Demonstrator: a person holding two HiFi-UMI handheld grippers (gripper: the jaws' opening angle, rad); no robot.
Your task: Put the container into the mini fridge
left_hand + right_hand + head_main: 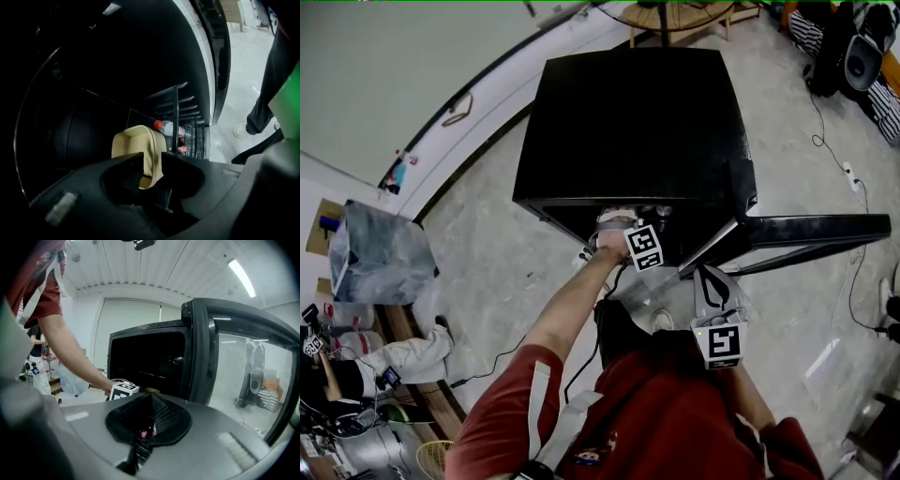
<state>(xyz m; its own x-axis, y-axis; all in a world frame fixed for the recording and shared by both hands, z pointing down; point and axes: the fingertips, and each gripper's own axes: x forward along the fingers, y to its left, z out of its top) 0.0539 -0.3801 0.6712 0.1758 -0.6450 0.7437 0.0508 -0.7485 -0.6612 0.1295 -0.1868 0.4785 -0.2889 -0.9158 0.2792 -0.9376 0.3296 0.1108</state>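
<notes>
Cream plastic container [132, 140] is apparently resting inside the mini fridge [628, 122], so you are nearing the end: your left gripper [152, 161] is standing released around its rim, your right gripper [151, 399] is hovering clenched and empty beside the open door [201, 352], leaving withdrawal and probably door-closing.

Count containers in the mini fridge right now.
1: the cream container is inside the mini fridge, between the jaws of the left gripper. The dark interior may hide more.

No words or numbers can be read. The bottle [171, 130] in the mini fridge [628, 122] has a label, but it is too small.
</notes>
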